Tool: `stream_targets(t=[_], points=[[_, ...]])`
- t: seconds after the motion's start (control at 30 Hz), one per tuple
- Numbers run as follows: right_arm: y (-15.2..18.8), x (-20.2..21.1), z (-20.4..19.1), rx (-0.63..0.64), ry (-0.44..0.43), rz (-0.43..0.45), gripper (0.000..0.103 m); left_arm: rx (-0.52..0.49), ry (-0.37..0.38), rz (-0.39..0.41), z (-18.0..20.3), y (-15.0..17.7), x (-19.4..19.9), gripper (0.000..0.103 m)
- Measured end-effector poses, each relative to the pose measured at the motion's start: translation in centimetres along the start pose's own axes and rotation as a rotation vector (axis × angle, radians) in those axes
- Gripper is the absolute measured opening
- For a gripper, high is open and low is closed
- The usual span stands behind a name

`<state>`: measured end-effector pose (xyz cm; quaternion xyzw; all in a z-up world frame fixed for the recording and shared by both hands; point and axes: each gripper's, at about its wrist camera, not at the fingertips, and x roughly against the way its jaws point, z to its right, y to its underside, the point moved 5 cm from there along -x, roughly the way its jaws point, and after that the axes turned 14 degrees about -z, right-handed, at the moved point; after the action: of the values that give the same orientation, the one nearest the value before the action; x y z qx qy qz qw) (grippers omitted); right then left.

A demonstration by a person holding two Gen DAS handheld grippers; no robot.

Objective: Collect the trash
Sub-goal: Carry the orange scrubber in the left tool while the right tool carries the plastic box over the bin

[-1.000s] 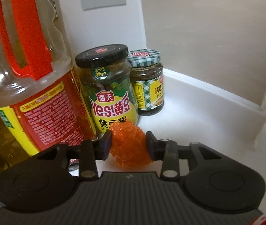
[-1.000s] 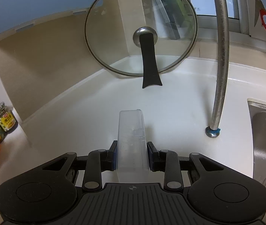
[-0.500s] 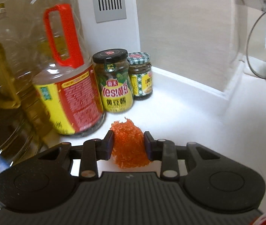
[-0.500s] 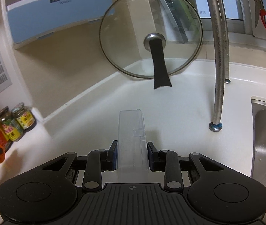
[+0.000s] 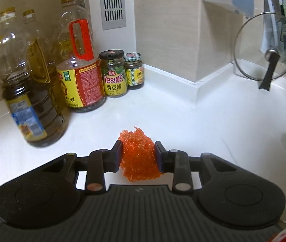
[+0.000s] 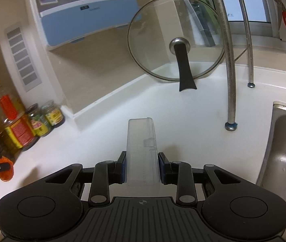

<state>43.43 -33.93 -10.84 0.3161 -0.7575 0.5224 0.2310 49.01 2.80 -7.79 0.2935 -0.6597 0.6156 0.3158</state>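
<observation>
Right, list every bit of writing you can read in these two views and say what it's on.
"Yes!" with "黄豆酱" beneath: yellow label of the black-lidded sauce jar.
Checked-lid jar: label characters too blurred to read.
Red-handled oil bottle: red panel of fine print and large characters at the bottom edge, unreadable.
Dark oil bottle: blue label smeared by motion.
Blue wall dispenser: small dark logo plate, too small.

White counter (image 5: 213,121) (bottles (image 5: 31,104), jars (image 5: 114,74) cornered)

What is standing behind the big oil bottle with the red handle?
Behind the oil bottle with the red handle stands another clear bottle with a yellow cap, near the wall. Its lower part is covered, so its label and contents cannot be seen.
</observation>
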Motion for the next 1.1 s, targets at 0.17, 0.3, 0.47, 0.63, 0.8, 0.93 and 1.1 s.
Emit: stream_targets(t=[0.17, 0.3, 0.47, 0.63, 0.8, 0.93, 1.1], points=[[1.9, 2.3, 0.5, 0.026, -0.045, -0.009, 0.031, 0.017, 0.003, 0.004, 1.9, 2.7, 3.3, 0.030], [3.8, 4.3, 0.5, 0.050, -0.087, -0.021, 0.031, 0.027, 0.007, 0.007, 3.5, 5.1, 5.9, 0.030], [6.1, 6.6, 0.0, 0.081, -0.149, -0.041, 0.031, 0.045, 0.017, 0.008, 5.4, 8.3, 9.2, 0.030], [8.7, 8.5, -1.4, 0.123, -0.220, -0.072, 0.031, 0.056, 0.027, -0.005, 6.8, 11.9, 12.1, 0.030], [11.7, 9.6, -3.1, 0.167, -0.291, -0.118, 0.031, 0.069, 0.041, -0.045, 7.6, 15.8, 14.0, 0.031], [14.2, 9.5, -4.2, 0.193, -0.335, -0.171, 0.031, 0.089, 0.042, -0.086, 8.1, 18.6, 14.6, 0.031], [17.1, 8.8, -5.3, 0.222, -0.363, -0.240, 0.031, 0.102, 0.054, -0.140, 8.5, 21.4, 14.5, 0.031]])
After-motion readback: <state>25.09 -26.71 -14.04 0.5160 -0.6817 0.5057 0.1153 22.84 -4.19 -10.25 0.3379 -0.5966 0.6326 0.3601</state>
